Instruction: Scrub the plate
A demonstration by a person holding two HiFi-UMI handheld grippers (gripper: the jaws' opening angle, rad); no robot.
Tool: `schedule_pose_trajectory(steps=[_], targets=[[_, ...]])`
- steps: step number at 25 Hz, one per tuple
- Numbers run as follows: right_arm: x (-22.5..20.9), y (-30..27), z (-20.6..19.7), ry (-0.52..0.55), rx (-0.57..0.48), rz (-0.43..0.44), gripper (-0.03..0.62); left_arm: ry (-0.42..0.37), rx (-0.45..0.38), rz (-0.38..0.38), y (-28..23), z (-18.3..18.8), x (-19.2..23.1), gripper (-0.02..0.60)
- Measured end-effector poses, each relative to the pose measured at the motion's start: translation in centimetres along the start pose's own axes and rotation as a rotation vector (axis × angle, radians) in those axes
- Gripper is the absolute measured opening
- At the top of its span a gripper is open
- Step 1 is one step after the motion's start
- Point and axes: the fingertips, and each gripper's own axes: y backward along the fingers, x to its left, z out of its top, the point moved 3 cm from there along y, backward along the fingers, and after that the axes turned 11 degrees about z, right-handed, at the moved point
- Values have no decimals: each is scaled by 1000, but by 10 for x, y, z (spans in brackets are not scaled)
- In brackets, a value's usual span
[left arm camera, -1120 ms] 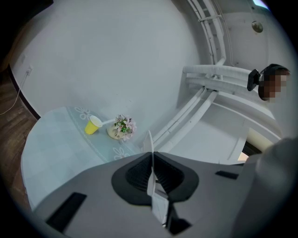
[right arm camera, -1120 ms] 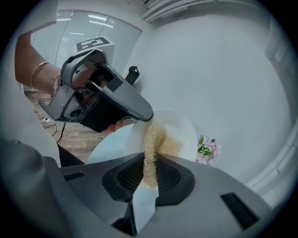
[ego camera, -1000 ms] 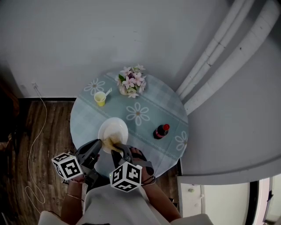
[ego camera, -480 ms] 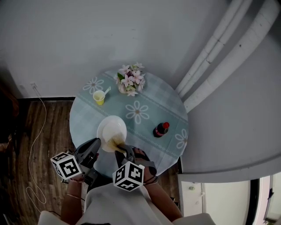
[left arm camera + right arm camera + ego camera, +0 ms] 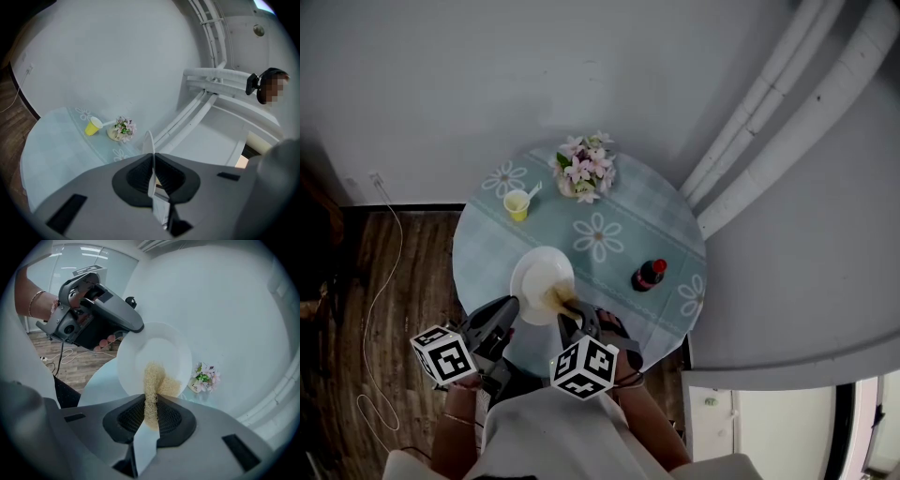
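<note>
Plate (image 5: pixel 540 274): white, held over the near left part of the round desk (image 5: pixel 623 211); seemed tipped up toward the person rather than lying flat.
Left tool (image 5: pixel 507 307): pinched on the plate's near left rim, jaws almost together with the thin edge between them; rim seen edge-on in the left gripper view (image 5: pixel 150 150).
Right tool (image 5: pixel 569 314): closed to a narrow gap on a tan loofah pad (image 5: pixel 557 300), gripped by one end, the free end sticking out past the jaws.
Loofah pad on plate: free end pressed against the plate's face (image 5: pixel 159 345), on the lower middle, toward the near edge (image 5: pixel 154 380).
Beyond the plate: yellow cup (image 5: pixel 517 203) and flower pot (image 5: pixel 585 171) well apart from it at the far side.
Right of the plate: dark bottle (image 5: pixel 647 276) with a red cap, standing clear.
Step in hand: scrubbing proper, judged from pad on plate and rim held fast.
Next move: probably called for strokes carried up and across the unscrubbed far half of the plate and round its rim.
Care needed: steady clamp on the rim and modest pressure, since only a thin edge was gripped and a hard push could have twisted the plate loose.
</note>
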Motion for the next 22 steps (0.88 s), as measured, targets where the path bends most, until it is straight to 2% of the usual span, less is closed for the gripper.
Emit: schedule_pose_trajectory(steps=[7,17,22], targets=[[-18,2,-4,-63,-9,-39,63,1,12,-31,-1,-2,-5,20],[-37,4,-6,-90,-21,-82,63,-14,53,-52,-5,-11,-11,21],[-48,6,-6,-97,-23,-107,63,-2,31,-50,-4,-5,-10,21]])
